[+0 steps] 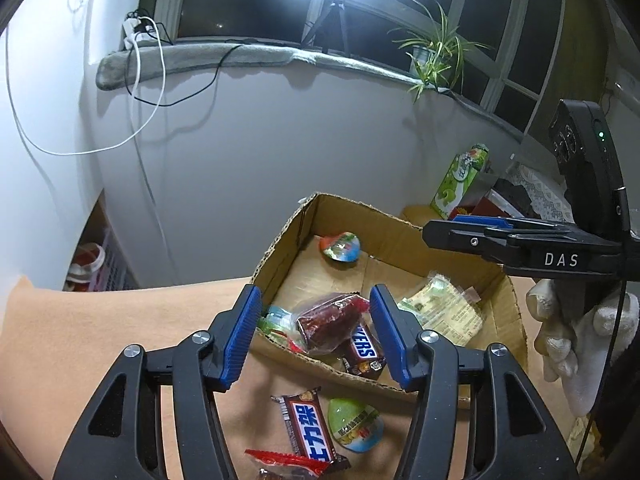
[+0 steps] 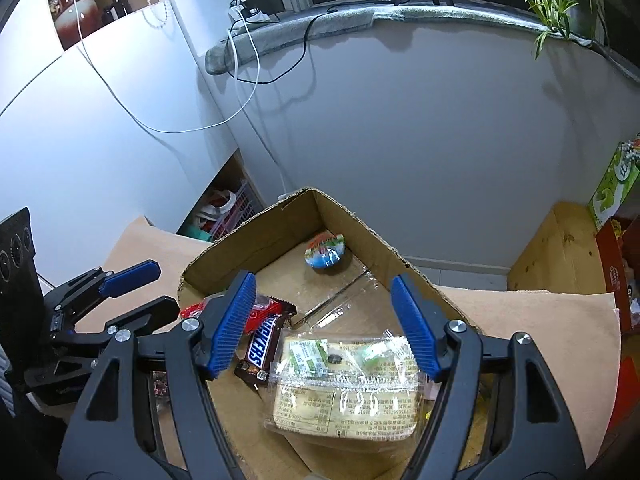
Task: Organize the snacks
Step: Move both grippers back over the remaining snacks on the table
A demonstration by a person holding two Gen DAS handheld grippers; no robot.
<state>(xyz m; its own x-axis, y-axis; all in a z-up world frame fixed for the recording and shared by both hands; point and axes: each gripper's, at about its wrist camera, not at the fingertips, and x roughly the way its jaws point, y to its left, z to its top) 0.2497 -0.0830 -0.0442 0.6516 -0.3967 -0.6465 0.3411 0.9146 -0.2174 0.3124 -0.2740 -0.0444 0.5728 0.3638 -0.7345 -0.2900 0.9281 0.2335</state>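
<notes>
An open cardboard box (image 1: 280, 240) (image 2: 248, 240) stands on the tan table cover. Inside lie a jelly cup (image 1: 341, 246) (image 2: 325, 254), a Snickers bar (image 1: 362, 350) (image 2: 262, 346), a dark red snack packet (image 1: 330, 320) and a clear biscuit pack (image 1: 444, 308) (image 2: 348, 388). My left gripper (image 1: 316, 296) (image 2: 166, 286) is open above the red packet, which rests on the Snickers; the pads do not press on it. My right gripper (image 2: 324, 280) (image 1: 440, 226) hangs open over the biscuit pack. In front of the box lie a chocolate bar (image 1: 310, 428), a green jelly cup (image 1: 354, 424) and a red wrapper (image 1: 288, 462).
A white-gloved hand (image 1: 576, 332) holds the right gripper. A green carton (image 1: 460, 180) (image 2: 612, 188) and a wooden stand (image 2: 556, 248) are at the right. The white wall with hanging cables is close behind the box. A basket (image 2: 236, 212) sits in a low shelf at the left.
</notes>
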